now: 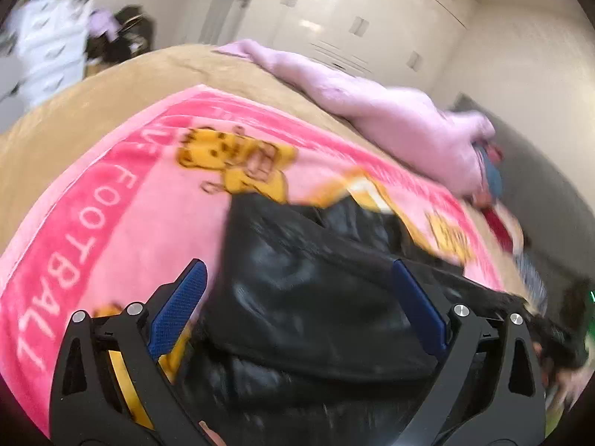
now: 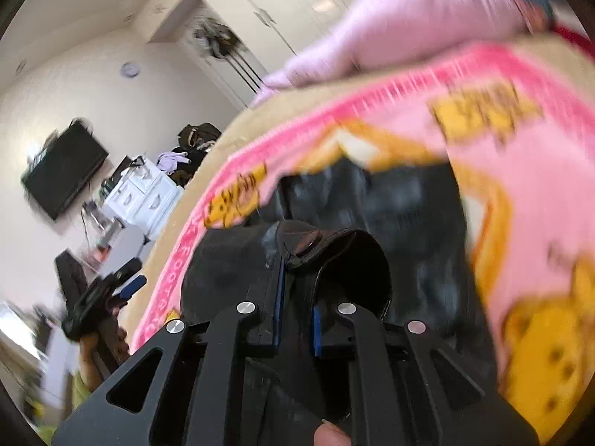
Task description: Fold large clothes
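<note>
Garment: a black leather-like jacket (image 1: 319, 297) lies crumpled on the pink blanket (image 1: 111, 223), in the lower centre of both views.
Left gripper (image 1: 297, 290): the blue pads (image 1: 178, 312) stand wide apart over the jacket and hold nothing.
Right gripper (image 2: 297, 297): the fingers are close together and clamped on a cuff with a snap button (image 2: 334, 252), centre of the right wrist view.
Risk: the material looks smooth and stiff, so I think the cuff can slip out of the narrow grip when it is pulled.
Second risk: the blanket is loose, and the open left gripper could catch it together with the jacket.
Hard to see: both pictures are blurred; the full outline of the jacket is cut off at the lower edge, so collar and hem cannot be told.
Background: a pale pink bundle (image 1: 390, 111) in the upper right.
</note>
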